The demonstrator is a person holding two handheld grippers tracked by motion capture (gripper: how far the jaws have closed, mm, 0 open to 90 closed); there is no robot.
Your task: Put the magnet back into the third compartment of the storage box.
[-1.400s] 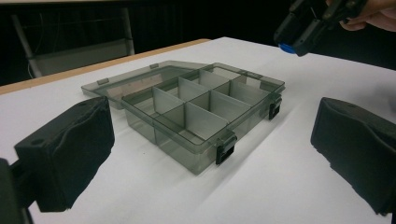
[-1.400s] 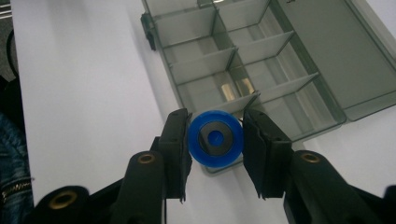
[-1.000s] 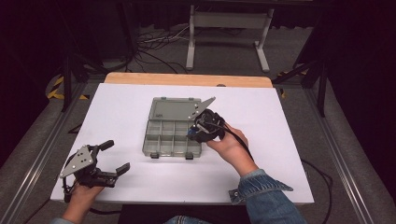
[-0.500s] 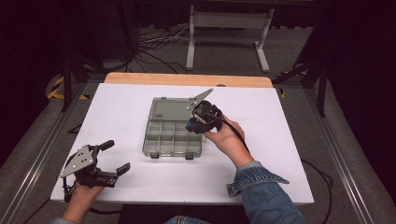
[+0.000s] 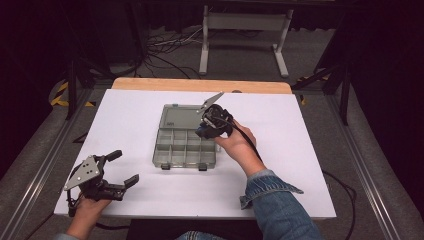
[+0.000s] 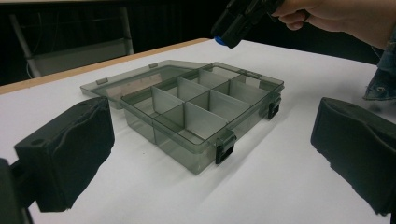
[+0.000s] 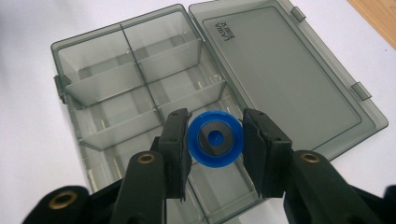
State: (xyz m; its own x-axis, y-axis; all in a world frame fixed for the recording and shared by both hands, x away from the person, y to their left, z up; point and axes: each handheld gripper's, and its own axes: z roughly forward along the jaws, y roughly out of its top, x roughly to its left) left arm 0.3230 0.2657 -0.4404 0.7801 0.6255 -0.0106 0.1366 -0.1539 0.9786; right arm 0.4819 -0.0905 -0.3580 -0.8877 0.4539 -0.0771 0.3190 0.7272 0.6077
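Gripping the blue disc (image 7: pixel 215 144), the right claw (image 7: pixel 215 149) has shifted over the organizer box (image 5: pixel 186 145).

place: lab/test rig | cues: white table (image 5: pixel 300 150) on aluminium rails (image 5: pixel 372 185), floor cables (image 5: pixel 165 47), dark surround

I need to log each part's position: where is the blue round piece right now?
The blue round piece is clamped between the right gripper pads, held just above the open compartment box near its right-hand compartments in the high view, mid-table.
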